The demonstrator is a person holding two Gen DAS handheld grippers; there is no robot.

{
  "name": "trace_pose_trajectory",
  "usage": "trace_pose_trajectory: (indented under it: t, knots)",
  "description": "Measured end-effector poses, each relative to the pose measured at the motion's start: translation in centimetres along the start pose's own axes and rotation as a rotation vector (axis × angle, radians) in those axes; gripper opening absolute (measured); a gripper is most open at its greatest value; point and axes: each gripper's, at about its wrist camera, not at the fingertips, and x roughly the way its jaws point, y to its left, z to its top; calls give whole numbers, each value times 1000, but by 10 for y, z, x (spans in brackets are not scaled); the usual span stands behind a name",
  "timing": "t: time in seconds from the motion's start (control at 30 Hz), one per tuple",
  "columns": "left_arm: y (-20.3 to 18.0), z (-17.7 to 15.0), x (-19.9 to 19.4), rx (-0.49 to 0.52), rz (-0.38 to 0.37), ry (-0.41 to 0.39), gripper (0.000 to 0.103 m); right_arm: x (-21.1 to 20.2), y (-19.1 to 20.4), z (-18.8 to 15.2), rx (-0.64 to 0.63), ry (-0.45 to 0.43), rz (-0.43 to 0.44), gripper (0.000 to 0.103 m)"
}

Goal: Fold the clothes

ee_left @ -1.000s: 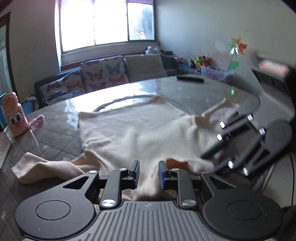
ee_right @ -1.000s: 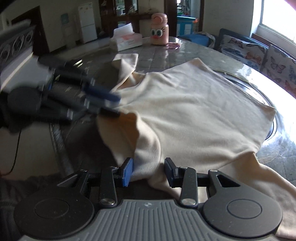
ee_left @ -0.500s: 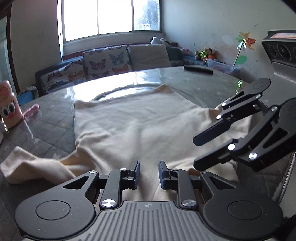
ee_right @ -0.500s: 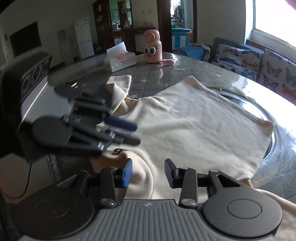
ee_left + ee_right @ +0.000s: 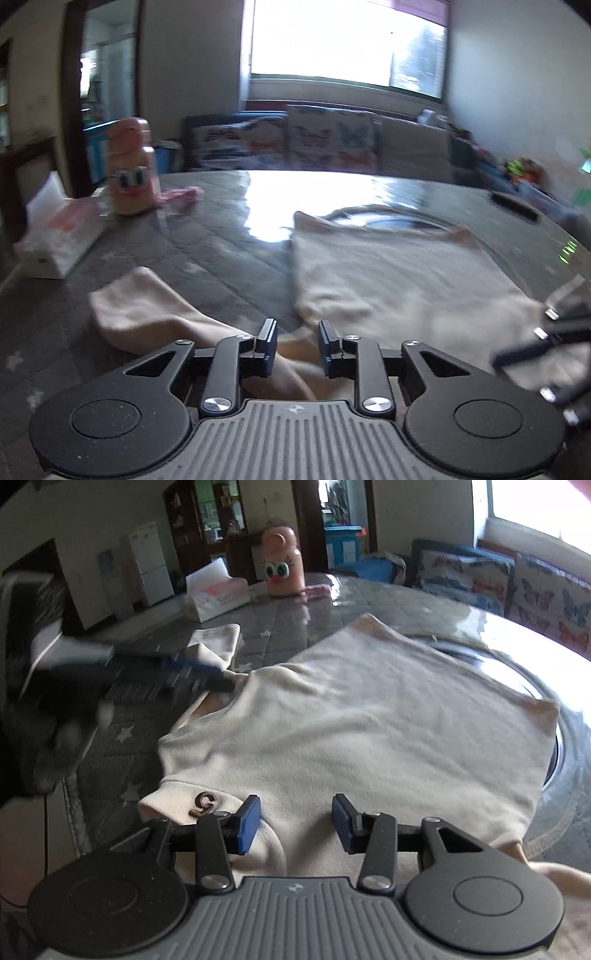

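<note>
Right wrist view gives me the brown letter mark on a sleeve cuff near my right tool, plus the fridge at 11 o'clock; left wrist view shows neither, but catches the window at 12 and the butterfly cushions under it; cream top lies spread flat on the grey quilted desk, soft fleecy cloth, one sleeve flung out toward 10 o'clock in the left view; body's long axis runs from the tools toward 1 o'clock; left tool gapes narrowly over the sleeve root, gripping nothing; right tool gapes wide, empty, over the cloth.
</note>
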Motion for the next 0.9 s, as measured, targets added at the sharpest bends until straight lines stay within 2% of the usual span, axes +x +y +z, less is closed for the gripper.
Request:
trace_pose_trajectory:
  t: [0.1,0.3,0.43,0.57,0.6,0.63,0.7,0.73,0.9]
  knots:
    - [23,15,16,-46,110,-1,37,1,2,-1,-13,4,-3,50]
    - [61,32,55,-132,212,59,38,2,3,2,-21,13,2,51]
    - [72,35,77,-154,261,92,38,2,3,2,-22,16,4,52]
    - [75,38,83,-149,280,88,36,2,2,2,-20,19,7,52]
    - [74,38,83,-141,288,89,30,2,2,2,-19,20,9,52]
    - [74,38,84,-130,299,89,17,2,2,3,-19,20,10,52]
    - [78,38,82,-130,302,85,9,2,1,3,-18,21,12,52]
    - [81,37,80,-143,298,81,6,2,1,3,-18,21,13,52]
    - [102,35,55,-206,284,28,5,2,1,3,-20,21,13,52]
